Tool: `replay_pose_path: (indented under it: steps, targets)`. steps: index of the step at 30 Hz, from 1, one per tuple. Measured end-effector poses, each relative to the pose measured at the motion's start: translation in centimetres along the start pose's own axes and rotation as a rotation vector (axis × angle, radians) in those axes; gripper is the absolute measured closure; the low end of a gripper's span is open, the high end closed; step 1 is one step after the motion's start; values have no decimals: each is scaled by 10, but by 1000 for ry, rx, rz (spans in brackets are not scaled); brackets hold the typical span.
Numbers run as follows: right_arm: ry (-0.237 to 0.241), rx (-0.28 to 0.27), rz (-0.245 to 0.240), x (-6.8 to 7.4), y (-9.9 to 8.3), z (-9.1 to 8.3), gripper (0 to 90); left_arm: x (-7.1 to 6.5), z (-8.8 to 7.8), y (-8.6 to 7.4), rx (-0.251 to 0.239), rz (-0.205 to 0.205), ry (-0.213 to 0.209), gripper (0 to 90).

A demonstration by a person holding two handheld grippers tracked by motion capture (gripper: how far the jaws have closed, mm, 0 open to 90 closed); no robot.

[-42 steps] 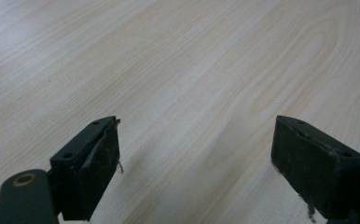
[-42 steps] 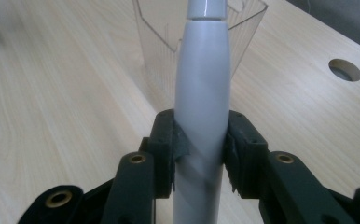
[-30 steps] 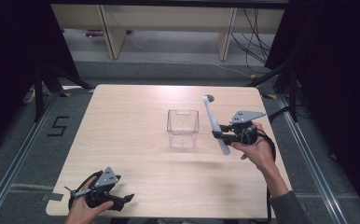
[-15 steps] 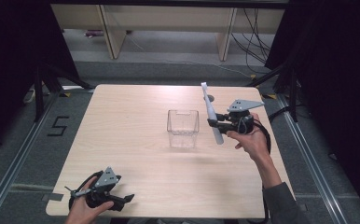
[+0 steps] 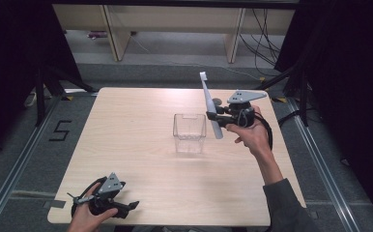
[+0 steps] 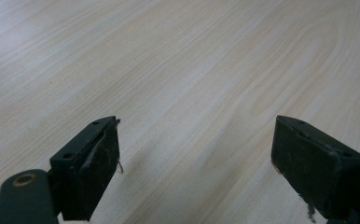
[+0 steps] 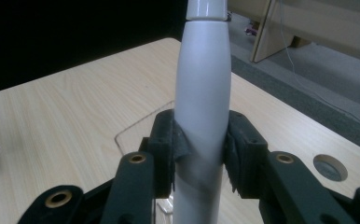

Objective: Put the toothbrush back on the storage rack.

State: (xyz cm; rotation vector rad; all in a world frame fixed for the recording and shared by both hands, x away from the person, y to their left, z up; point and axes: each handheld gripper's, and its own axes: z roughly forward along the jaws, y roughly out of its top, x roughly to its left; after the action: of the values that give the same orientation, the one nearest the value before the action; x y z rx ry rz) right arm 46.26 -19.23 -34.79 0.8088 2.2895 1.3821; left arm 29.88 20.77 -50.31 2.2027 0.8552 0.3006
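Note:
My right gripper [image 5: 215, 116] is shut on a long white toothbrush-like stick [image 5: 209, 104], held up in the air just right of a clear square container [image 5: 189, 133] that stands mid-table. The stick is nearly upright, with its upper end tilted away and to the left. In the right gripper view the white stick [image 7: 201, 107] is clamped between both black jaws, with the clear container's rim [image 7: 136, 130] showing behind it. My left gripper [image 5: 126, 207] rests at the table's front left corner, open. Its black fingers [image 6: 89, 163] stand wide apart over bare wood.
The light wood table [image 5: 136, 145] has a round cable hole [image 5: 217, 102] near its far right, seen also as the cable hole [image 7: 330, 167]. Shelving and cables lie on the floor beyond the far edge. A floor marking "5" [image 5: 59, 130] lies left of the table.
My right gripper has risen and moved away from the person and slightly left with the white stick, tilting it more upright. The left gripper has stayed put.

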Motion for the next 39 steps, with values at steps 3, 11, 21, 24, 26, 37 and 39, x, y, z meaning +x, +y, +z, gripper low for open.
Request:
replay_pose_path:
  steps: [3,11,21,24,26,37,39]
  targets:
    - [6,-2,-1,1,8,6,667,1,-1,0,4,7,2,150]
    - [10,-10,-16,6,25,24,667,0,-1,0,-1,4,-2,149]
    - [26,17,-18,8,28,43,667,1,-1,0,2,9,-1,150]
    - [26,17,-16,8,28,49,667,2,-2,0,0,9,0,149]
    - [26,26,-16,7,29,52,667,1,-1,0,3,8,-1,149]
    - [23,100,-16,5,24,78,667,0,-1,-1,-14,-5,-15,149]
    - [21,112,-12,5,22,81,667,0,-2,0,-8,-1,-9,149]
